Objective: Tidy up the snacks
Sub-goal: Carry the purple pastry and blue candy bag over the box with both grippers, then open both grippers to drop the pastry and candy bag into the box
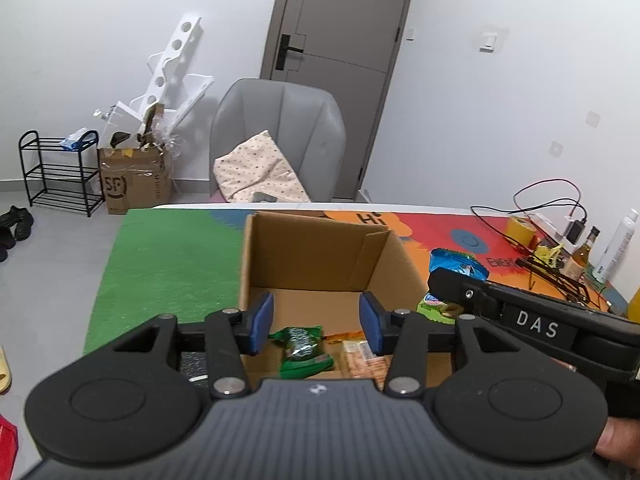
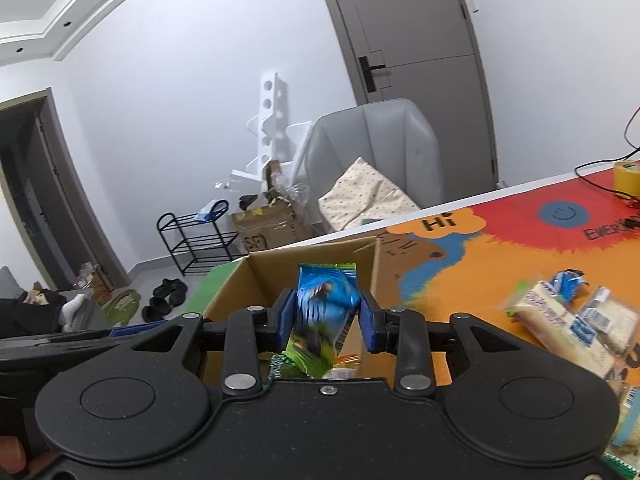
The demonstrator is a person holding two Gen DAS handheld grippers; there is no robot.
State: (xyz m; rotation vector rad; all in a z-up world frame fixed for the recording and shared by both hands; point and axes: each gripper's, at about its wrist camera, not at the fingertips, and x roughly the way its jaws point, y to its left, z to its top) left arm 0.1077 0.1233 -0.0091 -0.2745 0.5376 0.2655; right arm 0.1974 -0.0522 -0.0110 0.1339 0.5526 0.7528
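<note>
Left gripper [image 1: 316, 322] released above cardboard box [image 1: 320, 256] holding green packet [image 1: 301, 350], right gripper [image 2: 327, 318] loosely around blue-green packet [image 2: 326, 304], grip uncertain, only its view shows loose snacks [image 2: 568, 320], mat [image 2: 520, 248] reads "Hi"

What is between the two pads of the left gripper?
Nothing is held between the left gripper's pads. The left wrist view shows only the box floor and a green packet lying below.

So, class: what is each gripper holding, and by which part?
Left gripper: nothing. Right gripper: the blue and green snack packet stands between its pads at mid-height; whether they press is unclear.
</note>
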